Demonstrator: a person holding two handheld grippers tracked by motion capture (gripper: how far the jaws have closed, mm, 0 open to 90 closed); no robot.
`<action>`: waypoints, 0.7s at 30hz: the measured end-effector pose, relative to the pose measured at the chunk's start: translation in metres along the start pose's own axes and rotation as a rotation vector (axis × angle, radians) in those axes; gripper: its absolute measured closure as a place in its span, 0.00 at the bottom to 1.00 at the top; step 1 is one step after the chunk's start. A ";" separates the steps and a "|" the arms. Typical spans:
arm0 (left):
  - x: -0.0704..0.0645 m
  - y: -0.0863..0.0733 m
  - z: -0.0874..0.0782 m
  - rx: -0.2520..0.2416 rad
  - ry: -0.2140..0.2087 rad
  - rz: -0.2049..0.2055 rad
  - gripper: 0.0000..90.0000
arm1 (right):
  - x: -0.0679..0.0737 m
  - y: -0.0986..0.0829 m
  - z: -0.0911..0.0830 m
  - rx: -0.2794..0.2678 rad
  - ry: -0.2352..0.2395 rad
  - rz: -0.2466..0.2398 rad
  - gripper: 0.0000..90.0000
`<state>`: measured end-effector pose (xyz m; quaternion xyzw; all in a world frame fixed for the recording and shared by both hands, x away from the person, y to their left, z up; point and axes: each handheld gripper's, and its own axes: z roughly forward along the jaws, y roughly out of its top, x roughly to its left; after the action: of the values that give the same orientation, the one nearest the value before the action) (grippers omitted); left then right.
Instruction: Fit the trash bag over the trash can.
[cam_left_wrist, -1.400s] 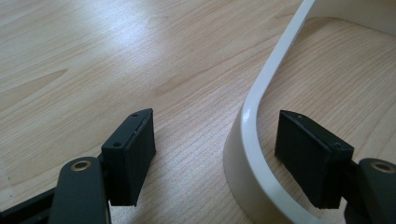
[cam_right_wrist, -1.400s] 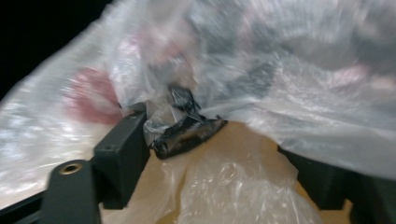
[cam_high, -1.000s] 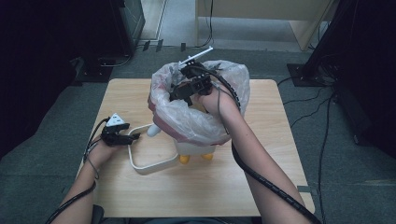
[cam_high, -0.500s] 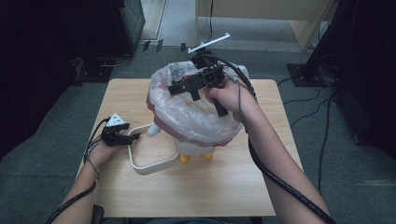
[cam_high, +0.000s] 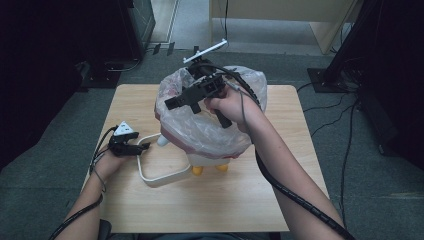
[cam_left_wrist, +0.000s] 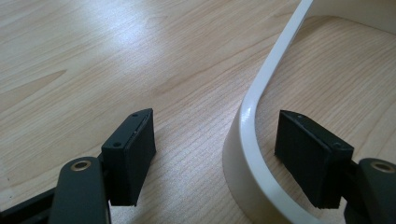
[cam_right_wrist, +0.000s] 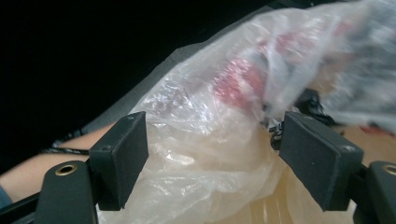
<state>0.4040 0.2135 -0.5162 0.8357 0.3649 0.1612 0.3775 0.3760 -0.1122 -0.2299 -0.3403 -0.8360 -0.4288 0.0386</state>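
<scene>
A clear plastic bag (cam_high: 210, 131) with red showing through it lines a white bin (cam_high: 206, 161) on yellow feet (cam_high: 198, 171), mid-table. A white loop handle (cam_high: 161, 178) curves out from the bin's left side. My left gripper (cam_high: 144, 146) rests low on the table, open, its jaws either side of that loop. In the left gripper view the white band (cam_left_wrist: 261, 93) runs between the jaws of the left gripper (cam_left_wrist: 217, 127), touching neither. My right gripper (cam_high: 170, 104) hovers above the bag, pointing left, open. In the right gripper view the crumpled bag (cam_right_wrist: 205, 158) lies behind the empty jaws of the right gripper (cam_right_wrist: 212, 126).
The wooden table (cam_high: 200, 212) has bare surface in front of the bin and to the right. Cables (cam_high: 345, 150) trail over the grey floor at the right beside a dark stand (cam_high: 350, 55). Dark furniture (cam_high: 45, 75) stands at the left.
My right gripper has risen from the bag's mouth and swung to point left. The left gripper has stayed at the loop handle.
</scene>
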 end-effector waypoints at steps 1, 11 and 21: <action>0.000 0.000 0.000 0.000 0.000 0.000 0.32 | 0.000 0.000 0.003 0.011 -0.002 -0.015 0.26; 0.000 0.000 0.000 -0.001 -0.003 -0.004 0.32 | -0.008 -0.008 0.029 0.042 0.015 0.001 0.18; 0.000 0.000 0.000 0.000 -0.001 0.001 0.32 | -0.010 0.004 -0.006 -0.048 0.006 0.025 0.19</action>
<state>0.4040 0.2136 -0.5163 0.8358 0.3644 0.1608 0.3778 0.3845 -0.1206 -0.2273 -0.3502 -0.8210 -0.4493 0.0384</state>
